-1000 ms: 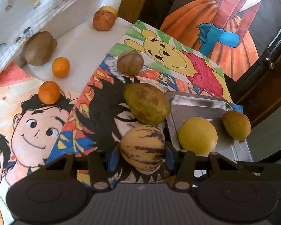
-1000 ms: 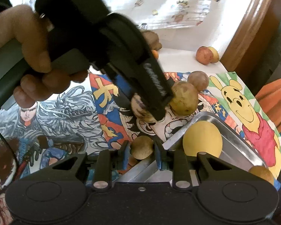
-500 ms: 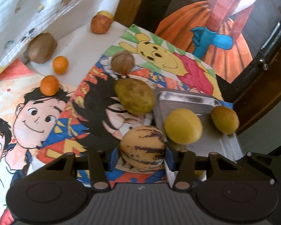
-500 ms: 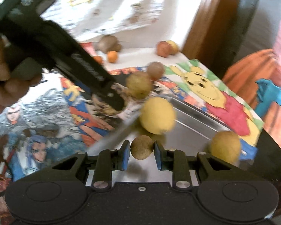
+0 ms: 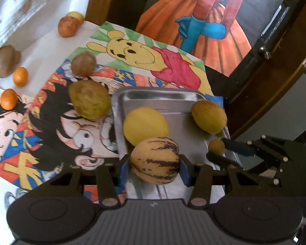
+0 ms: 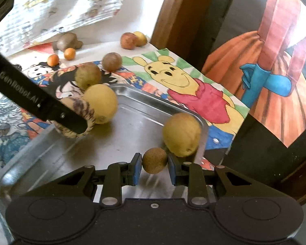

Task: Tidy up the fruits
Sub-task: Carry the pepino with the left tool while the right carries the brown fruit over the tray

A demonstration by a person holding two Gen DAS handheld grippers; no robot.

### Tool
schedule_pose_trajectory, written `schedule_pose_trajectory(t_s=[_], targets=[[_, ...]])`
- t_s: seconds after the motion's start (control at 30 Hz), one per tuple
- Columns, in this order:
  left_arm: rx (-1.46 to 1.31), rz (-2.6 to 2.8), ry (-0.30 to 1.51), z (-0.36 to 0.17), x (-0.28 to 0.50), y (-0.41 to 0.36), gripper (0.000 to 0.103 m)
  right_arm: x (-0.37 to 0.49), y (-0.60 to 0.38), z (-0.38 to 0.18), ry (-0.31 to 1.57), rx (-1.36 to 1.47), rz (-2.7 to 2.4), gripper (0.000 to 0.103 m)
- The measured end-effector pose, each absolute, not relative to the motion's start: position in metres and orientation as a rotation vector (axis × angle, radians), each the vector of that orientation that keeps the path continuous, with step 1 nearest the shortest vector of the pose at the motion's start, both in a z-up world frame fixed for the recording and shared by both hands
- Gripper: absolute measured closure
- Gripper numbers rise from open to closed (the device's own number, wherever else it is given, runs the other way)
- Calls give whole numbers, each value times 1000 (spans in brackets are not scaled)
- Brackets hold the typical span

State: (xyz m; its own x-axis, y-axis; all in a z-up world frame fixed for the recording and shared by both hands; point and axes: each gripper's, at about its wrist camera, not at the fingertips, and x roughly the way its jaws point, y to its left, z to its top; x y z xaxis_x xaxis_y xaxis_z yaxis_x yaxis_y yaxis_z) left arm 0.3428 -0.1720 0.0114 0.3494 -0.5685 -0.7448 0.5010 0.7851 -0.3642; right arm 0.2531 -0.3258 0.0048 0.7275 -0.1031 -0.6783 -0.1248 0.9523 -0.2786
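Observation:
My left gripper [image 5: 155, 168] is shut on a cream melon with purple stripes [image 5: 155, 160], held over the near part of a metal tray [image 5: 159, 96]. In the tray lie a round yellow fruit [image 5: 145, 125] and an oval yellow-green fruit [image 5: 209, 116]. My right gripper [image 6: 154, 164] is shut on a small round brown fruit [image 6: 154, 160], above the tray [image 6: 51, 153] next to the oval fruit [image 6: 181, 134]. The right gripper [image 5: 216, 150] also shows at the right of the left wrist view. The left gripper's finger [image 6: 40, 106] hides part of the striped melon [image 6: 79, 118].
On the cartoon posters left of the tray sit a large green-brown fruit [image 5: 89, 99], a brown round fruit [image 5: 83, 63], two small oranges [image 5: 9, 99], a kiwi [image 5: 4, 61] and a reddish apple [image 5: 68, 27]. The table's edge and a dark wooden door lie to the right.
Both grippers have carried their fruits to the right, from above the posters to above the tray. The right gripper now appears in the left wrist view.

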Motion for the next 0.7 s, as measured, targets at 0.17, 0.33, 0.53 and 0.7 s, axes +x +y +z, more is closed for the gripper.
schedule_pose_trajectory(t_s=[0.17, 0.33, 0.53, 0.7], targets=[[-67, -687, 1018, 5, 341, -184, 49, 257, -337, 0, 765, -309, 12, 74], [-49, -678, 1030, 1, 340, -193, 49, 257, -342, -3, 769, -302, 9, 73], [-53, -659, 1038, -2, 339, -197, 49, 259, -348, -6, 772, -296, 12, 73], [-56, -653, 1036, -3, 339, -199, 49, 260, -347, -7, 772, -297, 13, 73]])
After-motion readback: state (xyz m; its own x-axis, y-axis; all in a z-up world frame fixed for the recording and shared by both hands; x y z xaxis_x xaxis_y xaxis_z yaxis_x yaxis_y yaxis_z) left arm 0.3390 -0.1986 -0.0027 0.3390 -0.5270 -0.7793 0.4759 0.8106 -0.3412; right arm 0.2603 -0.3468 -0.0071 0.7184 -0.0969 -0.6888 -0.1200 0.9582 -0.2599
